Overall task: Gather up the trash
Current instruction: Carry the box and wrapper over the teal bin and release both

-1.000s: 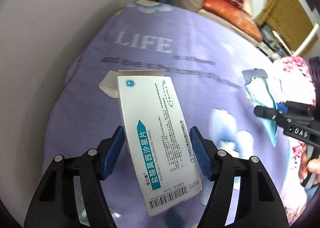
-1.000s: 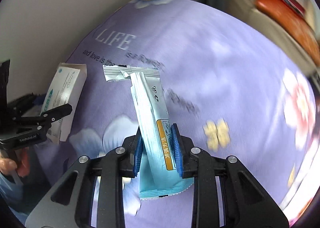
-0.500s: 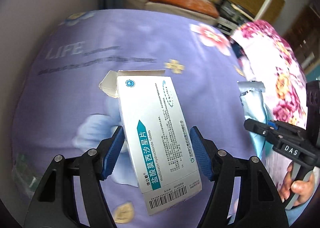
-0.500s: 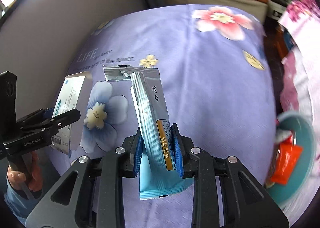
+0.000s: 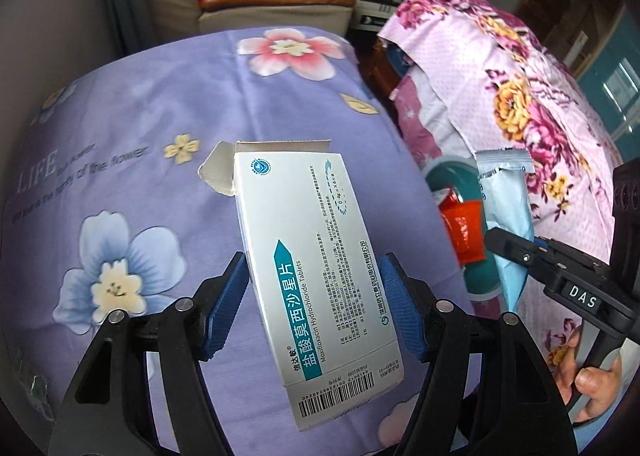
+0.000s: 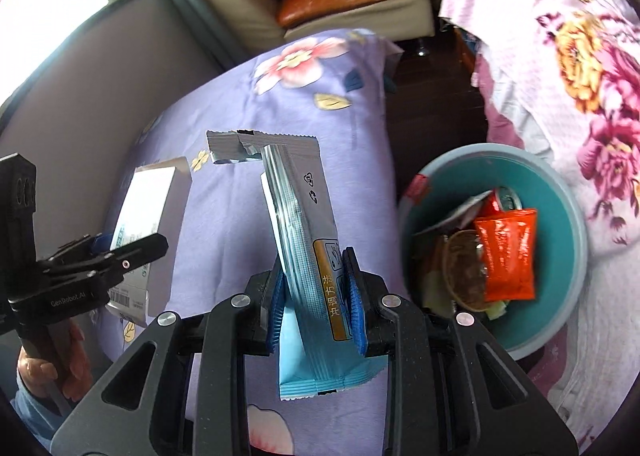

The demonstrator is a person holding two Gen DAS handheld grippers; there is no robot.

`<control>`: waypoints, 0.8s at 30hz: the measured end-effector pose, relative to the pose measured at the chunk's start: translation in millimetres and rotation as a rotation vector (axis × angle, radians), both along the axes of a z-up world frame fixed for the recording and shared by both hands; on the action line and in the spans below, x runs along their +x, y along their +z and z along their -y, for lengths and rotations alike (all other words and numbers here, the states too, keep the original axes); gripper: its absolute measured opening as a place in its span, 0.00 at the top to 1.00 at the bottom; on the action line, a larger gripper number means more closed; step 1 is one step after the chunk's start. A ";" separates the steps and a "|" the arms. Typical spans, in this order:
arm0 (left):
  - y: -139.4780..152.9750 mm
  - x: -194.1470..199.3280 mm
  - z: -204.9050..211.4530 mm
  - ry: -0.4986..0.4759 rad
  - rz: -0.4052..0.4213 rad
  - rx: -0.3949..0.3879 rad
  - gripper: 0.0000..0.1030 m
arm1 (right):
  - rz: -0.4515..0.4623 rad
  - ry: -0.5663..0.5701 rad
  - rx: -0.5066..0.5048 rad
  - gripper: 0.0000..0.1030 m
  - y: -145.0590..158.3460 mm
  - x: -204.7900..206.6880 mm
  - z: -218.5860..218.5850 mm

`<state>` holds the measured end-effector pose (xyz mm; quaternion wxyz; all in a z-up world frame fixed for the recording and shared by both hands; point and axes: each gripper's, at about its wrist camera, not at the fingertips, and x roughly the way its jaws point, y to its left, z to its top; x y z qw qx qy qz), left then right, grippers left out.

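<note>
With the left gripper (image 5: pixel 314 296) clamping the pill box (image 5: pixel 308 256) and the right gripper (image 6: pixel 316 296) pinching the blue packet (image 6: pixel 304 240), both above the bed's (image 5: pixel 132 136) edge, we carry each squarely over the bin (image 6: pixel 560 192) before letting go.

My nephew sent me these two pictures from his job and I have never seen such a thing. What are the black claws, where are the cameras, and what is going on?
There is no machine here. A person holds a hand-held gripper in each hand, a black two-finger clamp with blue pads, and each carries a wide-angle camera looking along its fingers.

One picture is from the left hand-held gripper. It clamps a white medicine box with its top flap open. At its right edge you see the other tool and the hand holding it.

The other picture is from the right hand-held gripper, which clamps a torn light blue sachet.

Below both is a purple flowered cloth. Beside it stands a teal bin already holding wrappers, among them an orange packet.
</note>
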<state>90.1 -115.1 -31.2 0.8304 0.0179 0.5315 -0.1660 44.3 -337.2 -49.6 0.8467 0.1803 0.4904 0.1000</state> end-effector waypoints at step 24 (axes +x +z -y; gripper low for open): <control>-27.1 15.7 175.1 -0.247 -0.045 0.027 0.33 | 0.036 -0.272 -0.006 0.75 2.2 -29.3 152.2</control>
